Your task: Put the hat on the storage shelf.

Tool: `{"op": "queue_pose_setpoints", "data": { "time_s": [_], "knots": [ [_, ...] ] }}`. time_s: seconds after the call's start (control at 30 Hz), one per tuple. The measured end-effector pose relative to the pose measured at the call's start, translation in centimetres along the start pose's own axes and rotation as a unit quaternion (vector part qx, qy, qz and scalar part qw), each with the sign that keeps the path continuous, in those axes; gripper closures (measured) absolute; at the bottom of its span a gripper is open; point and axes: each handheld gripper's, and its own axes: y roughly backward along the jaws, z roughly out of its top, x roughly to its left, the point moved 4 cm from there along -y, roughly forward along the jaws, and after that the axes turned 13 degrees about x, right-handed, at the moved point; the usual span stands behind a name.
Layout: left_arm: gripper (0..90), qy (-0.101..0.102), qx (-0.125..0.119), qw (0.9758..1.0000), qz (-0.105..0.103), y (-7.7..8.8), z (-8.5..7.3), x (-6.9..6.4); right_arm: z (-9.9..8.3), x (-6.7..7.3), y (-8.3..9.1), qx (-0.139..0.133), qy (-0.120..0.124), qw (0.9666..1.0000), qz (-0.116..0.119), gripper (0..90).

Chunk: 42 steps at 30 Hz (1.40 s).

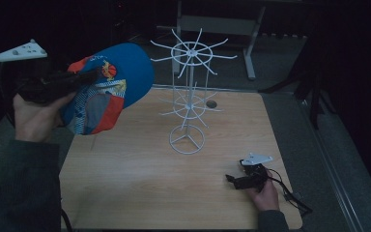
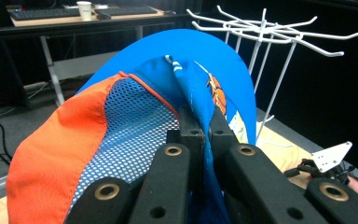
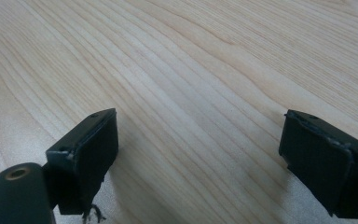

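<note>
Table [image 1: 140, 179]: we are seeing pale wood under a white wire rack [image 1: 188, 96].
Left gripper [image 2: 204, 122]: we are pinching the blue-and-orange cap [image 2: 121, 121], mesh showing close up.
Right gripper [image 3: 198, 149]: we are resting it wide apart, holding nothing.

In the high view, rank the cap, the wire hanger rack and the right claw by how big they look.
1. Wire hanger rack, tallest and widest.
2. Cap, close behind; held raised nearer the camera, so this order is unsure.
3. Right claw, clearly smallest.

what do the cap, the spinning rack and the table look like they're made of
Cap: woven fabric with a panel of open mesh; stitched seams show, and it creases between the left gripper's jaws.
Rack: thin wire, likely metal with a white coating; smooth, uniform, slightly glossy.
Table: pale wood or wood-look laminate; matte grain lines run across it.
</note>
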Motion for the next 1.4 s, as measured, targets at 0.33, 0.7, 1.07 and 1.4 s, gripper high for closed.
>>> {"op": "queue_pose_setpoints", "data": {
  "time_s": [0.33,0.7,1.07,1.4],
  "knots": [
    [89.7,-0.003,-0.012,0.9998,-0.012,0.4,0.3,-0.1,0.0,0.0,0.0,0.0,0.0,1.0,0.0,11.6],
    [89.7,-0.007,-0.042,0.9986,-0.031,1.3,1.0,-0.3,0.0,0.0,0.0,0.0,0.0,1.0,0.0,11.6],
    [89.7,-0.011,-0.06,0.9975,-0.035,2.3,1.9,-0.6,0.0,0.0,0.0,0.0,0.0,1.0,0.001,11.6],
    [89.7,-0.022,-0.07,0.9959,-0.052,2.0,3.1,-1.7,0.0,0.0,0.0,0.0,0.0,1.0,0.001,11.6]
  ]
}}
